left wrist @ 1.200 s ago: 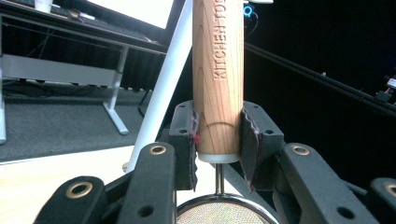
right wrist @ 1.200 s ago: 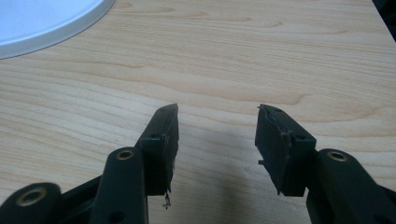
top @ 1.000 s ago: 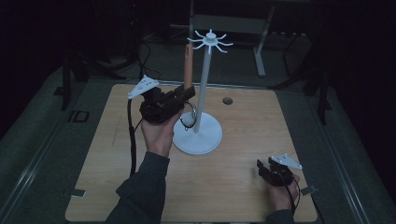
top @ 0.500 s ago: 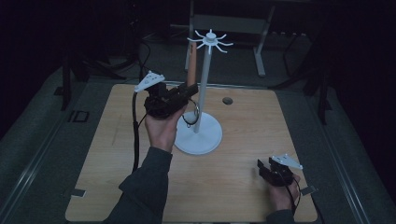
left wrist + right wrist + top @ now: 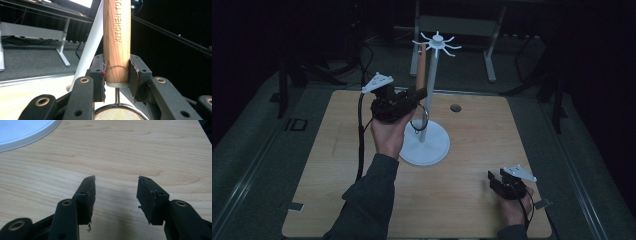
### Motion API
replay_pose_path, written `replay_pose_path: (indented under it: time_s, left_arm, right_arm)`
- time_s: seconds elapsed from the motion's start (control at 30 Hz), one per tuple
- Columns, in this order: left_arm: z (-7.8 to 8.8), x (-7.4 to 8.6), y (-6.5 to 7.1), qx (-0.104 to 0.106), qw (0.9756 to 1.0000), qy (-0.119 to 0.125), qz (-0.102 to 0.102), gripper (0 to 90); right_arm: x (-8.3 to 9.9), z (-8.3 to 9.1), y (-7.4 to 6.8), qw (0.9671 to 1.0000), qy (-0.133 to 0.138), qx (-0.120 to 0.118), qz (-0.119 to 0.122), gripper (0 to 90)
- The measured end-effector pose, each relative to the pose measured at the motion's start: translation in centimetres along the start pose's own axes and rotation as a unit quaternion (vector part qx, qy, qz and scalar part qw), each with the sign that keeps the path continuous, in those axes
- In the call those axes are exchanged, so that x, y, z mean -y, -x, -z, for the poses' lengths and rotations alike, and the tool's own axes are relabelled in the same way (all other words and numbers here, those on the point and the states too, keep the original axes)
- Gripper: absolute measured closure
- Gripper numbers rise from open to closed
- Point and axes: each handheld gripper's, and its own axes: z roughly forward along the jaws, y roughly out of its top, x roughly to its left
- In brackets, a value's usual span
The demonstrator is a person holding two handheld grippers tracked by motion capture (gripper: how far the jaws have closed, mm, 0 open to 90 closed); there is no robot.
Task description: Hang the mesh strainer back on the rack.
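Left gripper [image 5: 117, 82]: I had it clamped on the round wooden strainer handle [image 5: 117, 42], held upright beside the white hook stand [image 5: 430, 100], presumably for hanging.
Right gripper [image 5: 116, 195]: spread, idle over the wooden table [image 5: 150, 150].

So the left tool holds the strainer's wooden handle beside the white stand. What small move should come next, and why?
Probably lift the left tool a little further toward the hooks. It is shut on the wooden handle of the strainer, held upright beside the white stand, and the handle's top looks just below the hook ring, so nothing seems hung yet. The right tool rests open over the table.
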Motion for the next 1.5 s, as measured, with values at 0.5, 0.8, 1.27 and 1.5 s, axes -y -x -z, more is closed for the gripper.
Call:
replay_pose_path:
  time_s: [0.5, 0.8, 1.27, 1.5]
  left_arm:
    - [0.0, 0.2, -0.4, -0.017, 0.9998, -0.009, 0.003, 52.3]
    - [0.6, 0.2, 0.5, -0.029, 0.9993, -0.009, -0.023, 50.4]
    - [1.5, 0.4, 0.7, -0.028, 0.9974, -0.04, -0.054, 48.4]
    - [1.7, 1.0, 1.1, -0.035, 0.9931, -0.063, -0.093, 47.9]
  right_arm:
    - [0.0, 0.0, 0.0, 1.0, 0.0, 0.0, 0.0, 48.6]
    - [0.0, 0.1, 0.0, 1.0, 0.0, 0.0, 0.001, 48.2]
    - [0.1, 0.1, 0.1, 1.0, 0.001, -0.002, -0.001, 47.0]
    - [0.1, 0.1, 0.1, 1.0, -0.004, -0.002, 0.003, 46.7]
